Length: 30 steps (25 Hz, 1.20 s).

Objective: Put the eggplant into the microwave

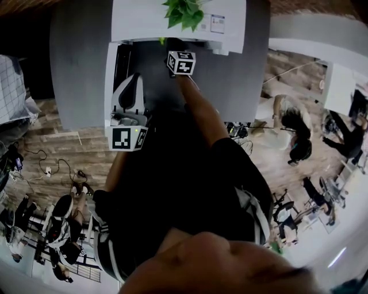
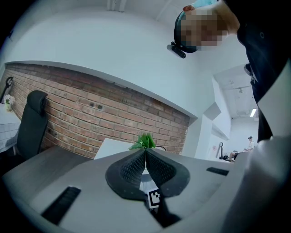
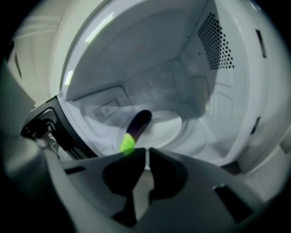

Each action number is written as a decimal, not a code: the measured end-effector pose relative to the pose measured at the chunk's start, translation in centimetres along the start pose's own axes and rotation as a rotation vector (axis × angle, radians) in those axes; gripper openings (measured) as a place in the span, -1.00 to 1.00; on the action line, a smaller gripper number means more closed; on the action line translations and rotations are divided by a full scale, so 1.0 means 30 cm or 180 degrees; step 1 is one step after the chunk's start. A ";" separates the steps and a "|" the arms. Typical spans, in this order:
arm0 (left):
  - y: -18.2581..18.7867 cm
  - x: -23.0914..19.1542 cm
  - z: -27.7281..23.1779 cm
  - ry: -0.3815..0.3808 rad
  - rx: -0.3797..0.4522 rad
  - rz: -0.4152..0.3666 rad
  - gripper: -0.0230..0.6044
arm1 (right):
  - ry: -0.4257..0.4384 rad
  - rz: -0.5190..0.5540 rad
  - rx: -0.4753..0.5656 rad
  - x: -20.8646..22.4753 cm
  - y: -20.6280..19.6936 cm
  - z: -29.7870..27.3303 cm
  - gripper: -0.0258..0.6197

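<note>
The eggplant (image 3: 138, 124), dark purple with a bright green stem end, lies on the glass turntable (image 3: 170, 132) inside the white microwave (image 1: 178, 23). My right gripper (image 3: 146, 152) is shut and empty, its tips just in front of the stem end, apart from it. In the head view only its marker cube (image 1: 181, 62) shows at the microwave's dark opening; its jaws are hidden inside. My left gripper (image 2: 145, 154) is shut on nothing and held level, and in the head view it sits lower left of the opening, its marker cube (image 1: 127, 138) showing.
A green plant (image 1: 185, 12) stands on top of the microwave. The microwave rests on a grey table (image 1: 75, 74). The dark edge of the cavity opening (image 3: 45, 125) is at the left of the cavity. A black office chair (image 2: 32, 123) stands by the brick wall. Cables (image 1: 54, 169) lie on the floor.
</note>
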<state>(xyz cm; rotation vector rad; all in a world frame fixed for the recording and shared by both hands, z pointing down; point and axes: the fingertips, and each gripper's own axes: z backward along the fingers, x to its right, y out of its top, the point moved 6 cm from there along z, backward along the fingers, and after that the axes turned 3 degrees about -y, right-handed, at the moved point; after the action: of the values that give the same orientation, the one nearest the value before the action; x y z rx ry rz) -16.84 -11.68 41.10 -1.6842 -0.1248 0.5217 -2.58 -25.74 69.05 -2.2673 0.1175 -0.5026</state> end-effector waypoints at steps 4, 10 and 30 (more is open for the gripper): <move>0.002 -0.007 0.003 0.0035 0.0016 -0.0010 -0.80 | -0.0011 -0.0022 0.0007 0.001 0.013 -0.021 -0.77; 0.005 -0.008 0.016 0.0049 0.0041 -0.0022 -0.80 | -0.0048 -0.0043 0.0037 0.008 0.023 -0.014 -0.77; 0.061 0.072 0.183 -0.0055 0.0283 -0.0171 -0.80 | -0.0083 -0.0028 0.0203 -0.040 0.027 0.360 -0.80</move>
<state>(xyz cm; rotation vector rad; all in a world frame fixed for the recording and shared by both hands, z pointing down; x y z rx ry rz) -17.53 -6.22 38.26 -1.5857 -0.1569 0.4946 0.61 -18.53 61.53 -2.2120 0.0772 -0.4747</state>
